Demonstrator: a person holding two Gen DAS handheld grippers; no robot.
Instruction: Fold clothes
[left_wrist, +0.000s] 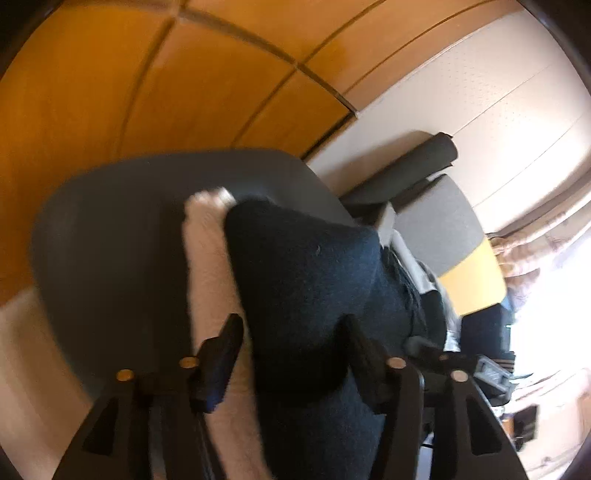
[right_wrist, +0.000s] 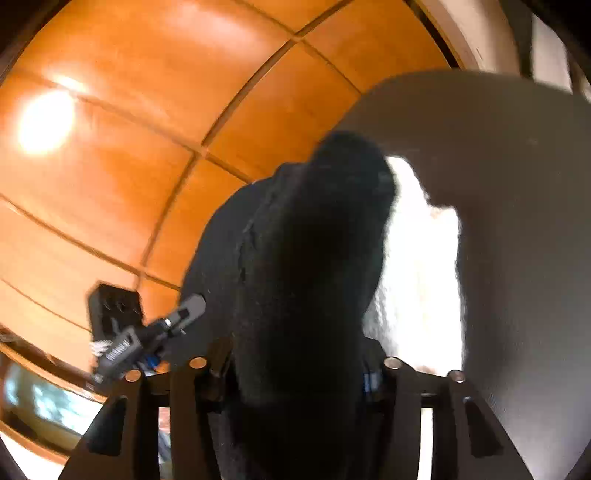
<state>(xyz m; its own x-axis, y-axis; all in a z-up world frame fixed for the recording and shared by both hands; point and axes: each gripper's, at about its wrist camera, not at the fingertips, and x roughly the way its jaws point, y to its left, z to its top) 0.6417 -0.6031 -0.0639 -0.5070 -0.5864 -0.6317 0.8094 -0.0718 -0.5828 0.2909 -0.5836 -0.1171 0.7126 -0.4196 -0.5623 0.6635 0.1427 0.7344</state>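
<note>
A dark navy knit garment (left_wrist: 310, 280) hangs between the fingers of my left gripper (left_wrist: 291, 328), which is shut on it, above a grey table (left_wrist: 110, 229). A white fluffy cloth (left_wrist: 210, 266) lies beside and under the dark one. In the right wrist view the same dark garment (right_wrist: 303, 266) fills the middle, and my right gripper (right_wrist: 295, 354) is shut on it. The white cloth (right_wrist: 417, 266) shows bright to its right, on the grey table (right_wrist: 517, 221). The other gripper (right_wrist: 147, 336) shows at lower left.
An orange wood-panel floor (left_wrist: 147, 85) lies beyond the table. A grey and yellow chair (left_wrist: 447, 236) with a black armrest stands at the right by a white wall. A black power strip (right_wrist: 114, 306) lies on the floor at left.
</note>
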